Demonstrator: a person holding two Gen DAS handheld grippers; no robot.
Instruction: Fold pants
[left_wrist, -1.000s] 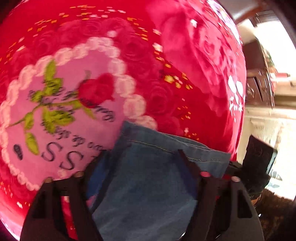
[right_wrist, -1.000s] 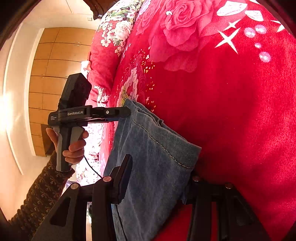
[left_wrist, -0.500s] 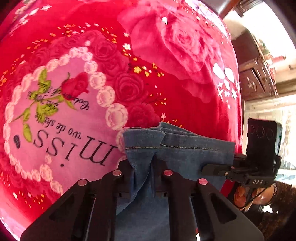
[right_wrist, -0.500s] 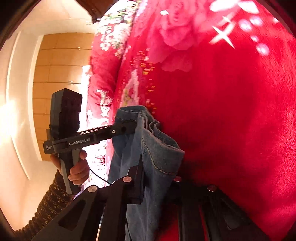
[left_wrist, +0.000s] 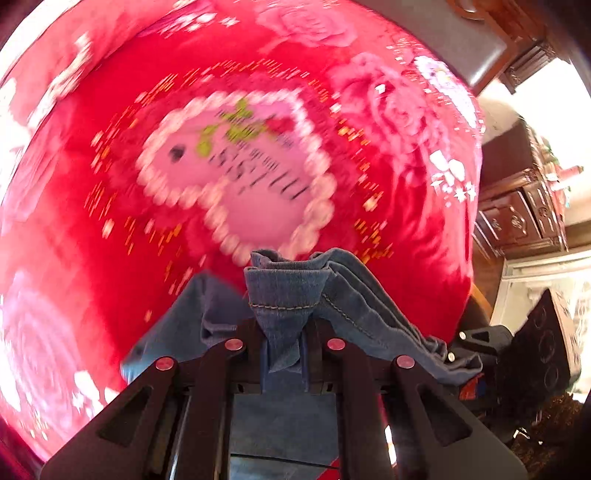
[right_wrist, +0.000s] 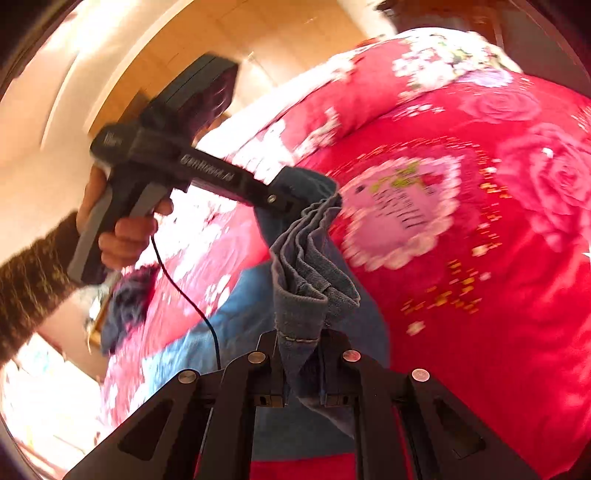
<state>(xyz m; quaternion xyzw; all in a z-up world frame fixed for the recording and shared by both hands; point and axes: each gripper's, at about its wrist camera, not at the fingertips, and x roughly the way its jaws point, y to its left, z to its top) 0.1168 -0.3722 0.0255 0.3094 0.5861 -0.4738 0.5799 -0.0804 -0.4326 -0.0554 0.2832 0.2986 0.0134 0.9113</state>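
Note:
The pants are blue denim jeans (left_wrist: 291, 291) on a red rose-print blanket (left_wrist: 110, 221). My left gripper (left_wrist: 284, 332) is shut on one hem corner of the jeans and holds it above the blanket. My right gripper (right_wrist: 299, 343) is shut on the other hem corner (right_wrist: 306, 295). The hem hangs bunched between the two grippers. In the right wrist view the left gripper (right_wrist: 280, 199) shows at upper left, held by a hand. In the left wrist view the right gripper's body (left_wrist: 517, 354) is at the right edge. The rest of the jeans (right_wrist: 236, 317) trails down onto the blanket.
A pink heart patch with writing (left_wrist: 243, 173) lies ahead on the blanket. Dark carved wooden furniture (left_wrist: 521, 214) stands to the right of the bed. A floral pillow (right_wrist: 443, 62) lies at the far end. A wood-panelled wall (right_wrist: 258, 44) is on the left.
Both grippers closed on the hem corners, then lifted and carried them forward over the blanket. The hem, flat a second ago, is now bunched and raised. The views are motion-blurred.

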